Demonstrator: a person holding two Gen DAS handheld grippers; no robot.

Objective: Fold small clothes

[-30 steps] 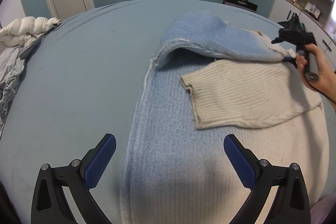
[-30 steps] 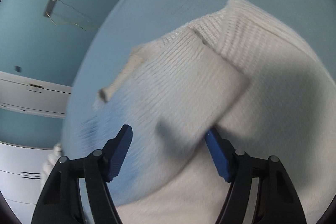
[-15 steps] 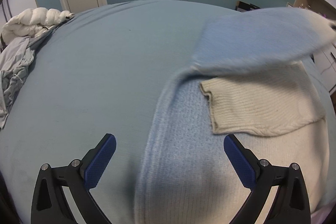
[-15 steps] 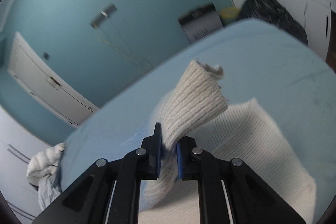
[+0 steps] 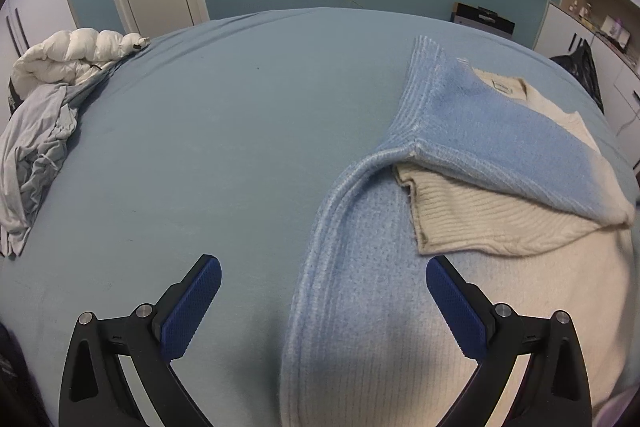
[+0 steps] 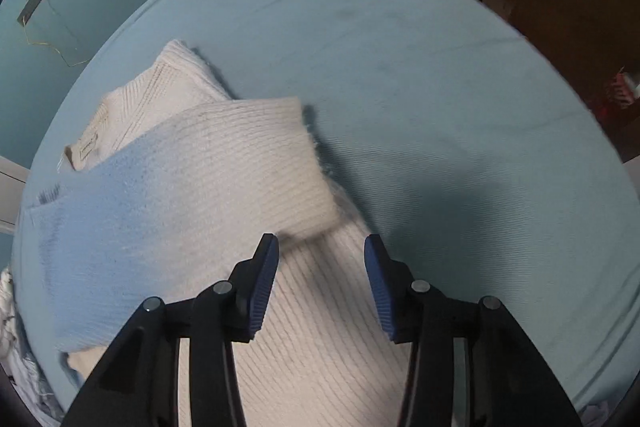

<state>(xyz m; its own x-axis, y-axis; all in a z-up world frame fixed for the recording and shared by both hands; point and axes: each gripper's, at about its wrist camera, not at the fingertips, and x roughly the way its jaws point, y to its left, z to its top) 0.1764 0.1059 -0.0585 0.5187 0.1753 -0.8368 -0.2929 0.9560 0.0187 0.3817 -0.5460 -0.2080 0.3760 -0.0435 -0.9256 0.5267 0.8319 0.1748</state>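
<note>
Jaws opening, empty, over sweater; neck label unreadable.

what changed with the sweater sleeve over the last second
The right claw pinched the blue-and-cream sleeve, carried it across the sweater and let go; it now lies over the other folded sleeve. The claw's jaws are opening with nothing between them. The left claw stayed open above the sweater, and the clothes pile stayed put.
</note>
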